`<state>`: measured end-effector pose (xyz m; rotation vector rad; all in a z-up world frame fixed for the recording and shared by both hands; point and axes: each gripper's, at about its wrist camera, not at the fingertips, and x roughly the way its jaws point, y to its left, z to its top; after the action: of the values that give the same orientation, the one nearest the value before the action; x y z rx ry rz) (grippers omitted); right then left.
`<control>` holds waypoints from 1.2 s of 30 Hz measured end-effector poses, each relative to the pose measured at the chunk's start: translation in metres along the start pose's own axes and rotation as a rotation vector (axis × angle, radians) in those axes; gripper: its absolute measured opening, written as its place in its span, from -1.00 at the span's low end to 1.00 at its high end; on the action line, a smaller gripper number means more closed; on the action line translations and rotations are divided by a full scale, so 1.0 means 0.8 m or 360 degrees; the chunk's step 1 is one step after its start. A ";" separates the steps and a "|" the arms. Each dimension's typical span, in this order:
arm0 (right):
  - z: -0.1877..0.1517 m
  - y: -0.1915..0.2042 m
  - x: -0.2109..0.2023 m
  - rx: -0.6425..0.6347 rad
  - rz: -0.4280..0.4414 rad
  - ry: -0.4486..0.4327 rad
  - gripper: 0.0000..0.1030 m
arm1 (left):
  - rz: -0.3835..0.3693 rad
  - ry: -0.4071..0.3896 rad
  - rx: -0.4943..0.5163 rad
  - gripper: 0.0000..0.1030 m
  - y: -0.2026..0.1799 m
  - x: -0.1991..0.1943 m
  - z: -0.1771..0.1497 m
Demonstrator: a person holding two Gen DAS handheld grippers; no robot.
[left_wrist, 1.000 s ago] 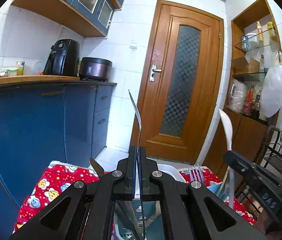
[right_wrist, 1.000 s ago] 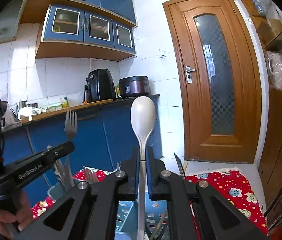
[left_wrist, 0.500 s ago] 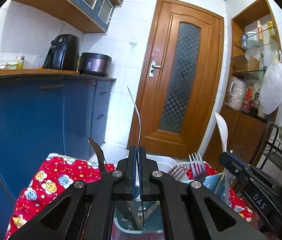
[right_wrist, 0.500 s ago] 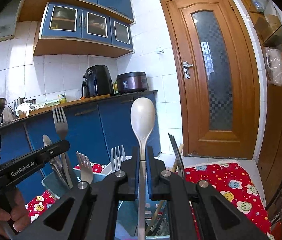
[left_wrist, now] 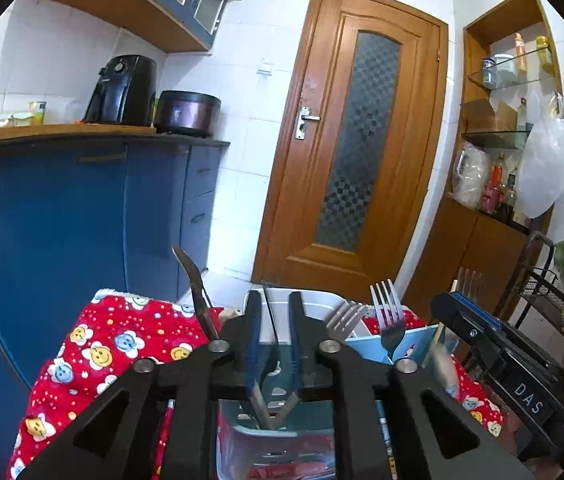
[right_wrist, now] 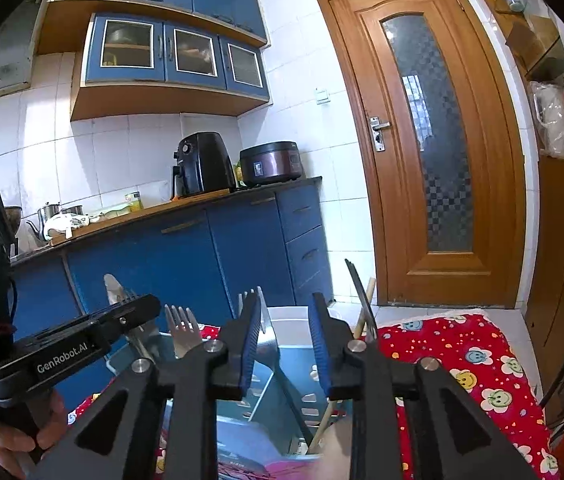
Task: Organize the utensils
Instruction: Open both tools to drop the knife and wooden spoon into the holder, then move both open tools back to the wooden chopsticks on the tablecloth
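Blue plastic basket (left_wrist: 258, 436) sits on the red flower cloth (left_wrist: 114, 344), right under both tongs. The left gripper (left_wrist: 274, 300) is opening its jaws. A thin metal utensil (left_wrist: 271, 316) stands between them, but the pads do not squeeze it. It points straight up and its bottom end is down in the basket.

The right gripper (right_wrist: 286, 296) is opening its jaws too. A pale spoon (right_wrist: 270, 340) sits low between them, closer to the left pad. It is blurry, so I cannot tell if it touches that pad. Its handle goes down into the basket.

Both utensils stand tall, up and down, in the gap of the tongs. So I think each hand should now pull up and back, along that same line, so that it does not knock anything. Two forks (left_wrist: 386, 320) stand between the two tongs, so moving sideways could bump them.
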<state>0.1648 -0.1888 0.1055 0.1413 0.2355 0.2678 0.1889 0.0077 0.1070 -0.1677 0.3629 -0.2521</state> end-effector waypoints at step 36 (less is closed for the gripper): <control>-0.031 -0.046 -0.067 0.0247 -0.0117 0.0283 -0.46 | -0.0052 0.0122 -0.0043 -0.31 0.010 -0.084 -0.013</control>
<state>0.1177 -0.2361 0.0870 0.2624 0.4374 0.1888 0.1260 0.0322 0.1179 -0.1910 0.4400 -0.2864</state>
